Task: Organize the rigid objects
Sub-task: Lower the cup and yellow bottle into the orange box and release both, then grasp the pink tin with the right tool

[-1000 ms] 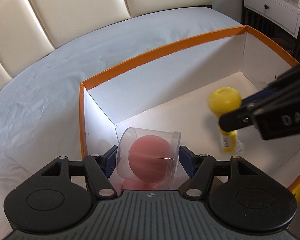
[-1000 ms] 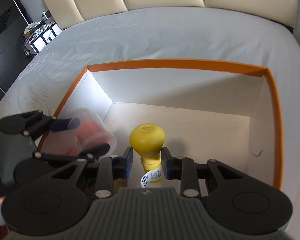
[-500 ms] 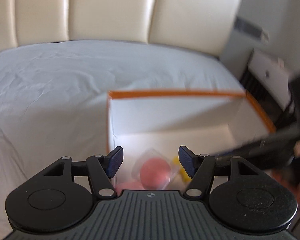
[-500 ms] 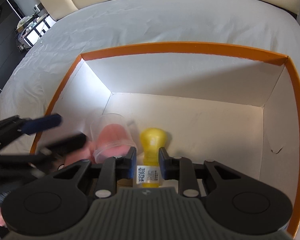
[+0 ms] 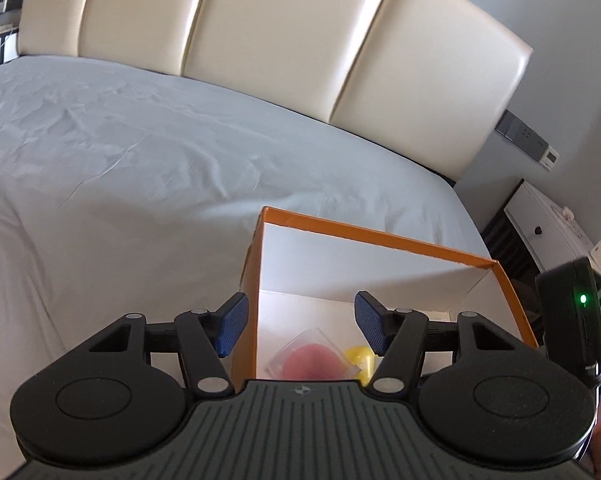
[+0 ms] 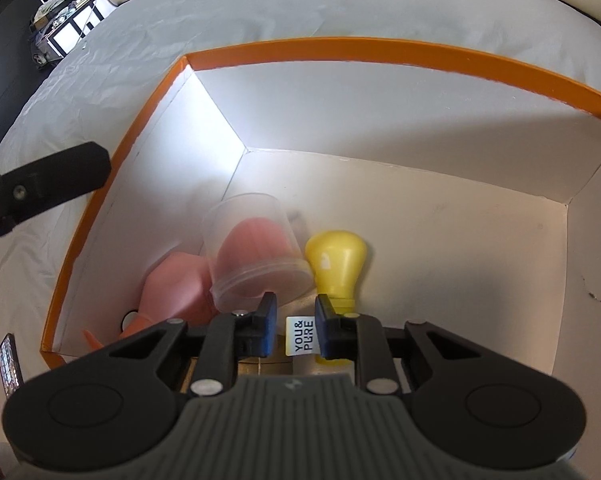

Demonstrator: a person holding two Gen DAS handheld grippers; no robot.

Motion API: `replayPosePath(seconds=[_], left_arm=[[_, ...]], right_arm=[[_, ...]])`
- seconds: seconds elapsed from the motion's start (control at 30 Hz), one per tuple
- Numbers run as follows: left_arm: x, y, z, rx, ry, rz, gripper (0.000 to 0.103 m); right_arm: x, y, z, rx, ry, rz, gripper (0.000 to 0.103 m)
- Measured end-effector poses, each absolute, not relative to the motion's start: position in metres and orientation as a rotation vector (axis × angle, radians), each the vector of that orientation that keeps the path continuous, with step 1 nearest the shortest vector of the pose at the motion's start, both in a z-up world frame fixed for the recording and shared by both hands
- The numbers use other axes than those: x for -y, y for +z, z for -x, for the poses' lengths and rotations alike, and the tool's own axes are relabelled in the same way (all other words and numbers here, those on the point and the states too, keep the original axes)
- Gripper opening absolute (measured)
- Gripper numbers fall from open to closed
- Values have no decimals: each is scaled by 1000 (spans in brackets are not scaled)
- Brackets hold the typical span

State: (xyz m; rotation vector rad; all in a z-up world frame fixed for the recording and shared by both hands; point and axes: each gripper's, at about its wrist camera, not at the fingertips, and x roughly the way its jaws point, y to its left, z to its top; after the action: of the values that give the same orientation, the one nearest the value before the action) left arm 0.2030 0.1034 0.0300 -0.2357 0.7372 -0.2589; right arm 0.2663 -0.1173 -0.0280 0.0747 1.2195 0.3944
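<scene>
Left hand-held gripper (image 5: pixel 298 326), empty, jaws narrowing, hangs above the orange-rimmed white cardboard box (image 6: pixel 380 50); right hand-held gripper (image 6: pixel 294 326) has narrowed, tag between pads, beside the yellow bulb-capped plastic bottle (image 6: pixel 336 262) and clear plastic jar (image 6: pixel 256 252).

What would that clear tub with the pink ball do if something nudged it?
The tub lies tilted on its side with round walls, so it would probably roll. It looks thin and light, likely sliding easily. The ball inside may shift.

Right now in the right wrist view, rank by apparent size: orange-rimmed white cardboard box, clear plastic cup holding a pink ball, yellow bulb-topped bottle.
1. Orange-rimmed white cardboard box, by far the largest.
2. Clear plastic cup holding a pink ball.
3. Yellow bulb-topped bottle; its lower part is partly hidden, so its gap to the cup is unsure.
</scene>
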Motion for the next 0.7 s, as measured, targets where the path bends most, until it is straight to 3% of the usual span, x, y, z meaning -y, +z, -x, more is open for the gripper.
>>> replayPosePath(seconds=[0.17,0.37,0.63,0.7], left_arm=[[-96,33,-193,-717,-268,193,71],[-90,48,-175,-662,-305,196,71],[-62,63,-134,-624,-418,167,71],[-56,59,-121,-620,-433,153,71]], right_arm=[[122,-15,-258,-1170,378,-59,23],[140,24,-218,-976,374,-16,41],[181,45,-143,-768,371,-76,46],[194,47,-117,-685,399,-102,52]])
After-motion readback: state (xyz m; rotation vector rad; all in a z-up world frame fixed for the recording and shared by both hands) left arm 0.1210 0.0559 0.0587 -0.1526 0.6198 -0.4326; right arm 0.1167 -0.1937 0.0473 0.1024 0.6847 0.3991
